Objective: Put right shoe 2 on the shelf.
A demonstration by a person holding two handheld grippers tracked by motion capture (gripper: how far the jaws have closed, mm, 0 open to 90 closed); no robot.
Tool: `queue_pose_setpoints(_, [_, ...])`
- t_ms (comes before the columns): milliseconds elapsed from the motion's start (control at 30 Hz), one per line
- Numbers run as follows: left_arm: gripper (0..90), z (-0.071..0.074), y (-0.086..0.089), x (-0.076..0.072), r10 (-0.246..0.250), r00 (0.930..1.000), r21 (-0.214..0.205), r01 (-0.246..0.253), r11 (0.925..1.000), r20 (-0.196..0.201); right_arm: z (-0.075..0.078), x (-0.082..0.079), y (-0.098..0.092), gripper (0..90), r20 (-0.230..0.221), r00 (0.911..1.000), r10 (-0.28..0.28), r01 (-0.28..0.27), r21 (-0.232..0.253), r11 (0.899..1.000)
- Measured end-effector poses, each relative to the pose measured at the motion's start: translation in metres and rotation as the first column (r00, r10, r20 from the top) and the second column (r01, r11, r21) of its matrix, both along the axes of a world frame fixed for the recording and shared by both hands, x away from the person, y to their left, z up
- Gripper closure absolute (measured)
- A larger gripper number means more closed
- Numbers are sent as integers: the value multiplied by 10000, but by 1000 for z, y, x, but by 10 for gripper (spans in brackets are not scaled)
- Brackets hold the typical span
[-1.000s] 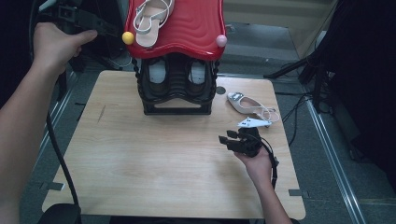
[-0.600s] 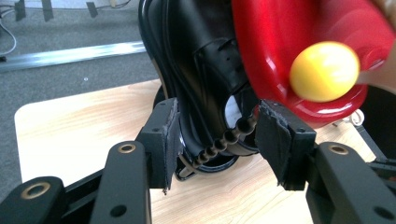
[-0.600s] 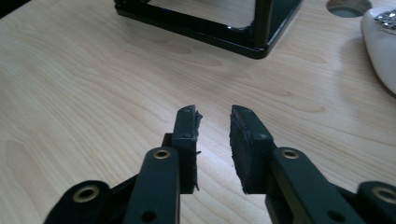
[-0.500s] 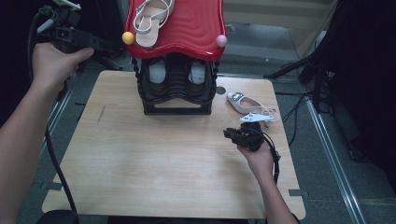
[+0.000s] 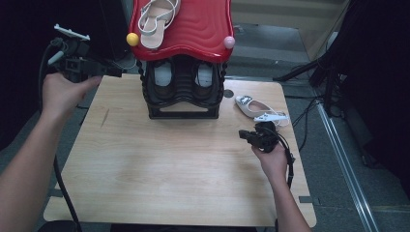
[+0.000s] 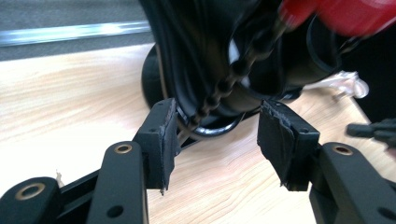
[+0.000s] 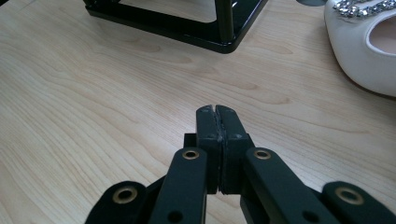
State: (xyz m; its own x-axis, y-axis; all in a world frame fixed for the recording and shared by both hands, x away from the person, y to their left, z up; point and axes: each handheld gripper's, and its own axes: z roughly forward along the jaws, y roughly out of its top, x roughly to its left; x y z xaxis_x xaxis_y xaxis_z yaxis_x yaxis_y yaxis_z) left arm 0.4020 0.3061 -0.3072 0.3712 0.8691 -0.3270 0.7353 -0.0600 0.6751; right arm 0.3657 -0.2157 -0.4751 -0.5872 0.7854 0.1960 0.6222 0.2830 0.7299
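High view: the white jewelled flat shoe (image 5: 250, 106) lies on the light wooden surface (image 5: 159, 174) just beyond the right gripper (image 5: 245, 136).

Left gripper view: left gripper (image 6: 217, 133), jaws wide, faces the black-and-red shoe rack (image 6: 219, 56).

Right gripper view: jaws have just closed, pressed together on nothing.

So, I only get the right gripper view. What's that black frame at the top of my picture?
Observer: It's the foot of a black shoe rack with a wavy red top.
Operator: Is anything on top?
Observer: One pale sandal, lying near the top's left edge.
Operator: And the other hand?
Observer: The left gripper is at the far left corner of the table. Its fingers are open and point at the rack.
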Motion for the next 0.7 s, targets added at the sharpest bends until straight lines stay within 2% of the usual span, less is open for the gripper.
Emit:
queue_pose_setpoints(133, [477,-19,0,-5,-32,10000,-180,30,9998,-77,-1,2,0,900,47,10000,58,-57,-86,9999])
queue_pose_setpoints(200, [475,-26,0,-7,-97,9997,-301,90,9995,-240,0,2,0,900,69,10000,41,-40,-127,9999])
queue_pose_setpoints(333, [473,-42,-3,-14,-206,9993,-428,193,9989,-307,0,4,-2,900,101,9999,-72,72,-18,10000])
queue_pose_setpoints(433, [469,-53,-8,-19,-248,9991,-245,240,9994,-332,0,6,-4,900,21,9998,-202,202,119,9997])
queue_pose_setpoints(700, [468,-81,-16,-34,-549,9973,-461,527,9975,-491,10,11,-7,900,145,9990,-429,427,184,9989])
